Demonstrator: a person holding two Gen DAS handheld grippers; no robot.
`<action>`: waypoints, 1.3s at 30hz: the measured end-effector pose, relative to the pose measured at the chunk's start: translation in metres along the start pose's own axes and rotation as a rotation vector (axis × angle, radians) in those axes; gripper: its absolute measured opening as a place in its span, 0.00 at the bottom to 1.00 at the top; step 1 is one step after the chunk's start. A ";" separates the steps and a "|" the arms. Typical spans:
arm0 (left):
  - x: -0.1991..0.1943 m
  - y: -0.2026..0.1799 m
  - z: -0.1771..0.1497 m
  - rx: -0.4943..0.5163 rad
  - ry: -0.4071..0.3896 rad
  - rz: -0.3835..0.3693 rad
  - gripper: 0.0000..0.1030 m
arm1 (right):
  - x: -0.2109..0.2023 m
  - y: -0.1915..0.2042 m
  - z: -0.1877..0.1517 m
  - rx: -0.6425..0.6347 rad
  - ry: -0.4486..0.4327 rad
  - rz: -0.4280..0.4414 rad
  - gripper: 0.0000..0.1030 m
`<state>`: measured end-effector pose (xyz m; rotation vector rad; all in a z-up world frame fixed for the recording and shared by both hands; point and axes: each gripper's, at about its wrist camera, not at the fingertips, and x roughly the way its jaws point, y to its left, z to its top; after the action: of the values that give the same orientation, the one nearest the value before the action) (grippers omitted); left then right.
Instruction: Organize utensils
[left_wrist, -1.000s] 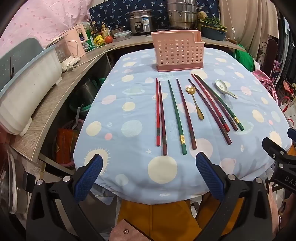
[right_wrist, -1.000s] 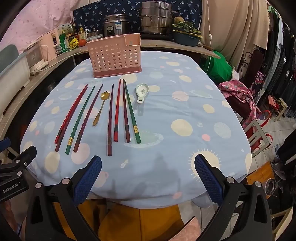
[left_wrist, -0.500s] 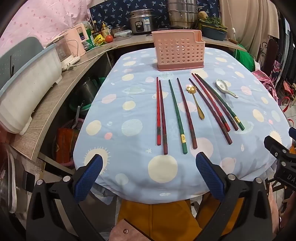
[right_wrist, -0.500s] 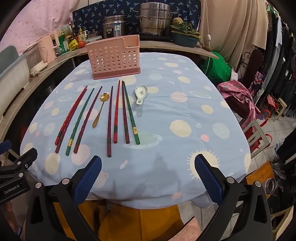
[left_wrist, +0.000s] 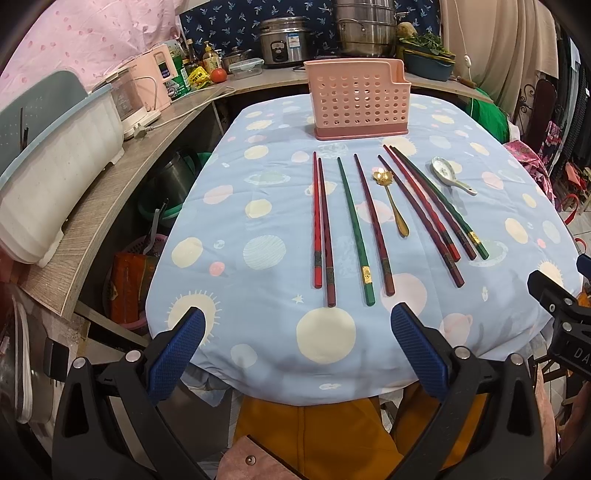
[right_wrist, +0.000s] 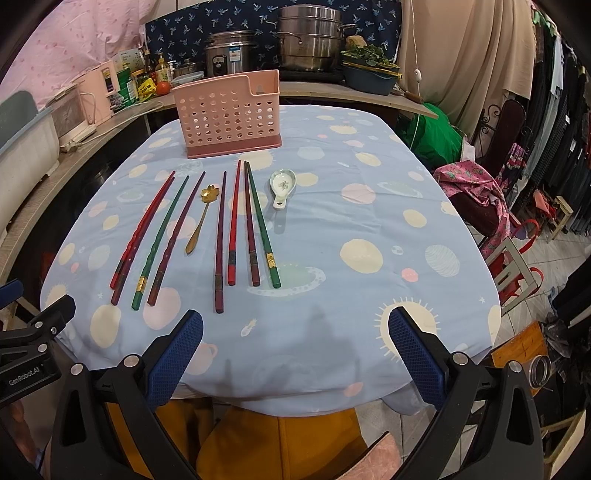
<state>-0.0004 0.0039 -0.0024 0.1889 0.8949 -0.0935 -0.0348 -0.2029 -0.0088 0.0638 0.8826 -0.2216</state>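
Observation:
A pink perforated utensil holder (left_wrist: 357, 104) (right_wrist: 229, 114) stands upright at the far end of the blue spotted tablecloth (left_wrist: 258, 280). Several red, maroon and green chopsticks (left_wrist: 356, 225) (right_wrist: 232, 225) lie side by side in front of it. Among them rests a gold flower-headed spoon (left_wrist: 392, 201) (right_wrist: 201, 218), and a white ceramic spoon (left_wrist: 448, 175) (right_wrist: 281, 186) lies at the row's right end. My left gripper (left_wrist: 295, 349) hovers open at the table's near edge, just short of the chopstick ends. My right gripper (right_wrist: 295, 349) is open too, over the near edge, holding nothing.
A wooden counter (left_wrist: 96, 221) runs along the left with a white bin (left_wrist: 55, 162), a pink appliance (left_wrist: 155, 83), bottles and steel pots (left_wrist: 364, 27). Baskets and clutter sit under it. Chairs with clothes (right_wrist: 491, 206) stand right of the table.
Both grippers have drifted slightly forward and up, so the table and utensils sit a little lower in view. Nothing on the table has moved.

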 end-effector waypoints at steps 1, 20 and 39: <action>0.000 0.000 0.000 0.000 0.000 0.001 0.93 | 0.000 0.000 0.000 0.001 0.000 0.000 0.94; 0.002 0.000 -0.001 -0.002 0.003 0.000 0.93 | -0.001 0.001 0.000 -0.002 0.000 0.001 0.93; 0.003 0.001 -0.002 -0.004 0.001 -0.001 0.93 | -0.001 0.001 0.000 -0.003 -0.001 0.001 0.93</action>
<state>0.0002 0.0055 -0.0059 0.1850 0.8966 -0.0922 -0.0354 -0.2014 -0.0080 0.0615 0.8817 -0.2199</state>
